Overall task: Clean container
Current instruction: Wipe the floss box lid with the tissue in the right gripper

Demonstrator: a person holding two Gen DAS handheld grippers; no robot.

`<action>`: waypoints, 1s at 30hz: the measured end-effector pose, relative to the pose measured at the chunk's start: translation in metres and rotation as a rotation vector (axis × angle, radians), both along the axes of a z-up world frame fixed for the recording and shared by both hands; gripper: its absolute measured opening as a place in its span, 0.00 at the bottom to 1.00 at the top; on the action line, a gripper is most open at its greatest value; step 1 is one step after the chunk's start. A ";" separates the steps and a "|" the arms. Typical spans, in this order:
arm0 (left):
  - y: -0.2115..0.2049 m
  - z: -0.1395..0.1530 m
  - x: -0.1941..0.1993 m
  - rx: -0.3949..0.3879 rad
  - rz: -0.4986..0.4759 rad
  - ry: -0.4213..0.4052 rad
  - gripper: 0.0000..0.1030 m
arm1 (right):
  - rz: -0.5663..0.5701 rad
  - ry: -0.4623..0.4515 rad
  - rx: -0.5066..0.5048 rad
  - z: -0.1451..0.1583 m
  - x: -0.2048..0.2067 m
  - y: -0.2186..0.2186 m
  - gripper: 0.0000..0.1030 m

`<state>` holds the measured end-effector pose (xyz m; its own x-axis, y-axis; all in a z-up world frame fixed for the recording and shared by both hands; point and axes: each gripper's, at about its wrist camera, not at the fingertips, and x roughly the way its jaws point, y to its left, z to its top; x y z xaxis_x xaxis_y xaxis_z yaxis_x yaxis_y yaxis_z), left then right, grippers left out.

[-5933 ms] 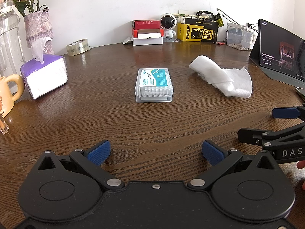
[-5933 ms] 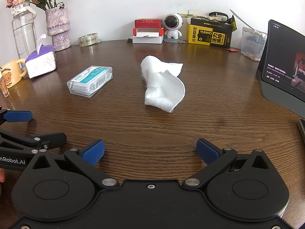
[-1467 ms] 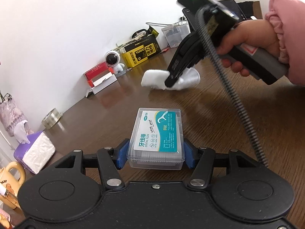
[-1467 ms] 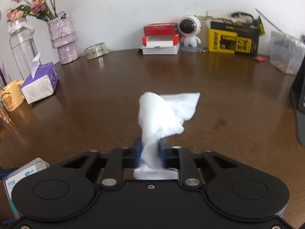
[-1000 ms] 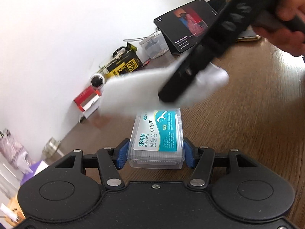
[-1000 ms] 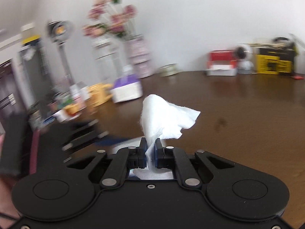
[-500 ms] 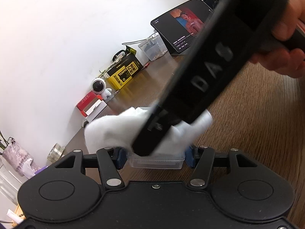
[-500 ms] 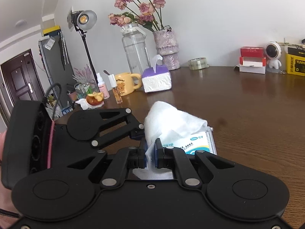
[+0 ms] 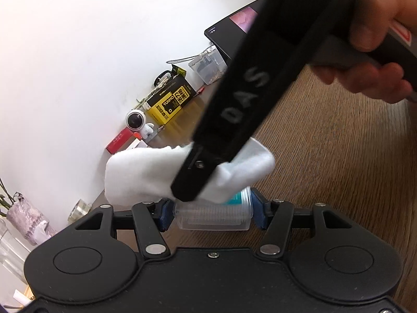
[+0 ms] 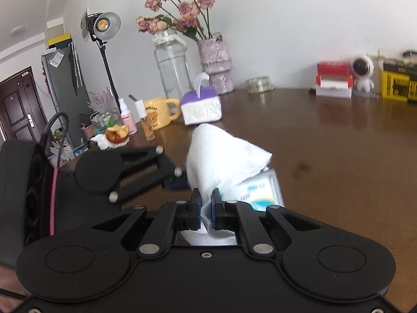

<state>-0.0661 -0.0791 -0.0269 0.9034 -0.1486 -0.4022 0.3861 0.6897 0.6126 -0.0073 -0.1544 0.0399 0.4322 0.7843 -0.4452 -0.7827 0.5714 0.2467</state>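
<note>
A clear plastic floss-pick container (image 9: pixel 213 215) with a teal label is held above the wooden table, my left gripper (image 9: pixel 212 212) shut on its two sides. A white cloth (image 9: pixel 146 180) lies over the container's lid and hides most of the label. My right gripper (image 10: pixel 206 210) is shut on the cloth (image 10: pixel 221 164) and reaches across from the upper right in the left wrist view, a hand on its handle. In the right wrist view the container (image 10: pixel 260 190) shows under the cloth, with the left gripper's body (image 10: pixel 104 172) to its left.
The brown wooden table (image 9: pixel 338 182) runs below. Along the wall stand a yellow box (image 9: pixel 172 101), a white robot figure (image 9: pixel 136 122), a red-and-white box (image 10: pixel 333 80) and a tablet (image 9: pixel 234 28). A tissue box (image 10: pixel 202 108), yellow mug (image 10: pixel 156 113), glass bottle and vase stand at the left.
The right gripper has swung in with the cloth and brought it down onto the container's lid, covering the label. The left gripper has kept its hold on the container.
</note>
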 end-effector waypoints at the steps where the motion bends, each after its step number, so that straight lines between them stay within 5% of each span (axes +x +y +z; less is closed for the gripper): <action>1: -0.001 -0.001 0.001 0.003 0.001 -0.002 0.56 | -0.007 -0.003 0.002 0.000 0.000 0.001 0.07; 30: -0.012 -0.011 0.045 0.022 -0.005 -0.014 0.56 | -0.052 -0.103 -0.078 0.005 -0.015 0.014 0.07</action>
<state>-0.0213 -0.0910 -0.0377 0.9083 -0.1445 -0.3926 0.3807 0.6743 0.6328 -0.0226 -0.1405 0.0444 0.5181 0.7239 -0.4555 -0.7701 0.6265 0.1198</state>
